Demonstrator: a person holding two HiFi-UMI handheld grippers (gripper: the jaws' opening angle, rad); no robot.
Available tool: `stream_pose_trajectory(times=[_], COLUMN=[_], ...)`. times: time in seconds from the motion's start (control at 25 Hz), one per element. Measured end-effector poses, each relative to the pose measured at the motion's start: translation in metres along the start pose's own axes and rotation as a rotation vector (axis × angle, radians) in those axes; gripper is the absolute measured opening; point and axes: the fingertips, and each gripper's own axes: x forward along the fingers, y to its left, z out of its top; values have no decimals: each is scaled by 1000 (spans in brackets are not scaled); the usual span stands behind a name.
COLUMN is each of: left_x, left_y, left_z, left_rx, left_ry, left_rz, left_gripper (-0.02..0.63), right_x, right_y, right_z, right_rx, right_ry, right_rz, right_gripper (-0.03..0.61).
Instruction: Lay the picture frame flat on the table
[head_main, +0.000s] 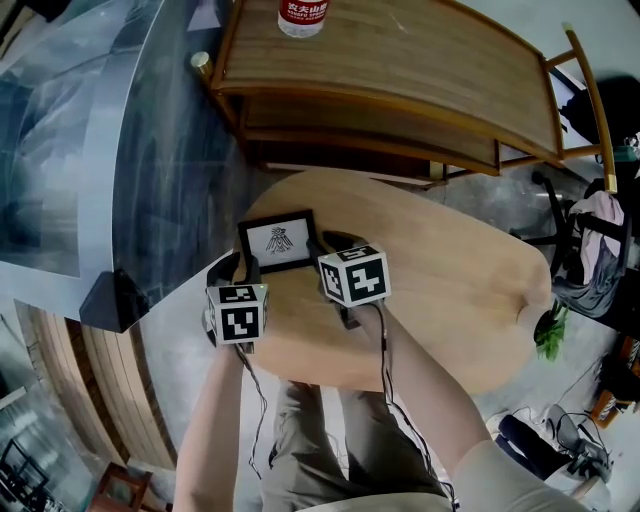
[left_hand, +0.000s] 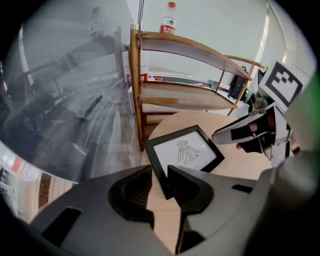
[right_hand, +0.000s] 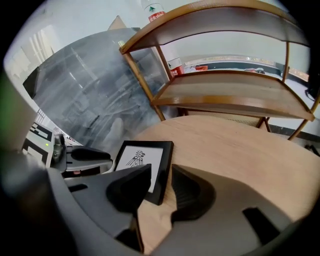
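Note:
A small black picture frame (head_main: 277, 243) with a bird drawing lies on the round wooden table (head_main: 450, 290), near its far left edge. My left gripper (head_main: 245, 268) is at the frame's left side; in the left gripper view the frame's (left_hand: 184, 152) near corner sits pinched between the jaws of that gripper (left_hand: 159, 172). My right gripper (head_main: 325, 243) is at the frame's right side. In the right gripper view its jaws (right_hand: 161, 175) straddle the frame's (right_hand: 140, 159) right edge, with a gap showing beside the edge.
A curved wooden shelf unit (head_main: 400, 80) stands just beyond the table, with a water bottle (head_main: 302, 15) on top. A grey glass surface (head_main: 100, 150) lies to the left. A chair with clothes (head_main: 595, 250) and cables on the floor are at the right.

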Motion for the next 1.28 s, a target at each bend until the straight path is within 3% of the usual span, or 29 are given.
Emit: stream_pose_trajectory(times=[0.2, 0.36, 0.48, 0.96, 1.28], left_x=[-36, -76, -112, -268, -363], left_y=[-8, -15, -14, -25, -29], left_z=[18, 40, 57, 107, 123], left_rx=[-17, -16, -21, 6, 46], left_ry=[-49, -105, -169, -302, -371], left_rz=[-16, -19, 2, -21, -36], left_gripper=[88, 72, 39, 23, 18], right_x=[-32, -71, -103, -255, -354], right_y=[11, 26, 44, 133, 193], right_z=[13, 29, 43, 98, 120], right_rx=[-41, -53, -77, -162, -247], right_ry=[-45, -99, -137, -278, -371], right_rz=[-14, -5, 5, 67, 86], right_gripper=[43, 20, 15, 2, 0])
